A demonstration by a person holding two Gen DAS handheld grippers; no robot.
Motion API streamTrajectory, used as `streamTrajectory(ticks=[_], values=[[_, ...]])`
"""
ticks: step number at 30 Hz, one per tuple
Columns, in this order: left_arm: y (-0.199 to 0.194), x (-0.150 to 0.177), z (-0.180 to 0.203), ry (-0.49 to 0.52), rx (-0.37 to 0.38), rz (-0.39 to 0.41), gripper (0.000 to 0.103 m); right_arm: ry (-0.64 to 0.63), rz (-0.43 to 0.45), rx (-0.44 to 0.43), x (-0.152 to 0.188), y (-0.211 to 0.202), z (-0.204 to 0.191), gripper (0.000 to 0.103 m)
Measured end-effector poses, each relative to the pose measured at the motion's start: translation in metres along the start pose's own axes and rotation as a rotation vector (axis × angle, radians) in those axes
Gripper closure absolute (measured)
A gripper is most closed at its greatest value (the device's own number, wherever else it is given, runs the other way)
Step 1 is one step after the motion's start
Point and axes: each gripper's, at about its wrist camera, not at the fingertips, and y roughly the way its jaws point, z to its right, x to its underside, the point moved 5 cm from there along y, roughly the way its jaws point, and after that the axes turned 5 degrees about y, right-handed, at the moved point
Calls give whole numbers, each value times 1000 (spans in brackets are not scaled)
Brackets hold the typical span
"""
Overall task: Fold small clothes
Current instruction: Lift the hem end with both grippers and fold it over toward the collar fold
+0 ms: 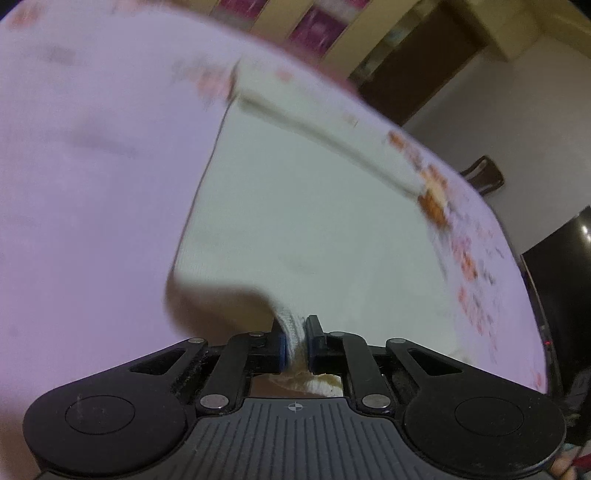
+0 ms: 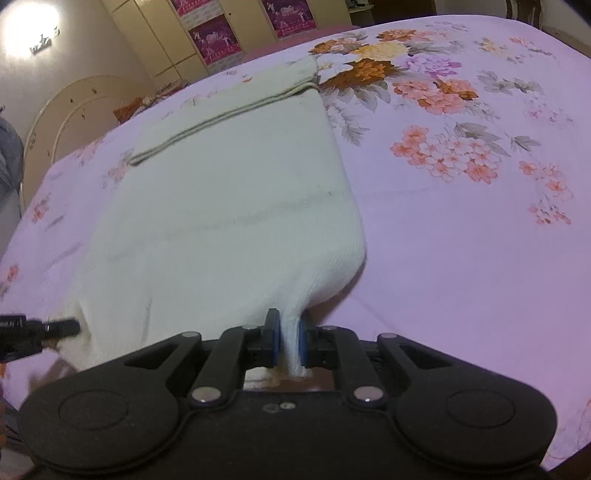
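Left gripper: the black two-finger left gripper (image 1: 296, 341) pinches a bunched fold of the off-white ribbed knit garment (image 1: 295, 206) between its blue pads, jaws pressed onto the cloth.
Right gripper: the black two-finger right gripper (image 2: 287, 341) pinches another gathered bit of the same garment's near edge (image 2: 229, 192), jaws closed onto the fabric.
Only in the right view: sharp detail of the lilac bedsheet printed with orange, pink and purple flowers (image 2: 461, 240); the tip of the left gripper (image 2: 37, 330) at the garment's near left corner; a cream wardrobe with magenta patterned panels (image 2: 207, 33); a lit wall lamp (image 2: 31, 29); a curved pale headboard (image 2: 77, 110).
Only in the left view: a motion-blurred frame showing the sheet (image 1: 92, 184) and a dark doorway (image 1: 417, 62) past the bed's edge.
Garment position: spread over the bedsheet, near edge raised off it at both pinch points, the rest lying flat.
Garment look: pale cream, fine ribbed texture, a corded seam (image 2: 221, 118) crossing its far part, faint crease lines across the middle.
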Motion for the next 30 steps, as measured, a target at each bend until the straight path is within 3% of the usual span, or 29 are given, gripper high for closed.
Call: streamTrajectory(ticks=[4, 8, 17, 22, 30], values=[[4, -51, 12, 61, 3, 103, 95, 38, 73, -71, -30, -7, -7, 93], [28, -99, 15, 78, 3, 144, 95, 48, 146, -128, -79, 0, -20, 93], [122, -200, 14, 40, -33, 194, 95, 88, 222, -185, -198, 81, -34, 94], [170, -254, 6, 24, -70, 219, 95, 124, 224, -183, -251, 133, -36, 94], [228, -303, -14, 17, -169, 211, 95, 140, 189, -104, -306, 207, -21, 94]])
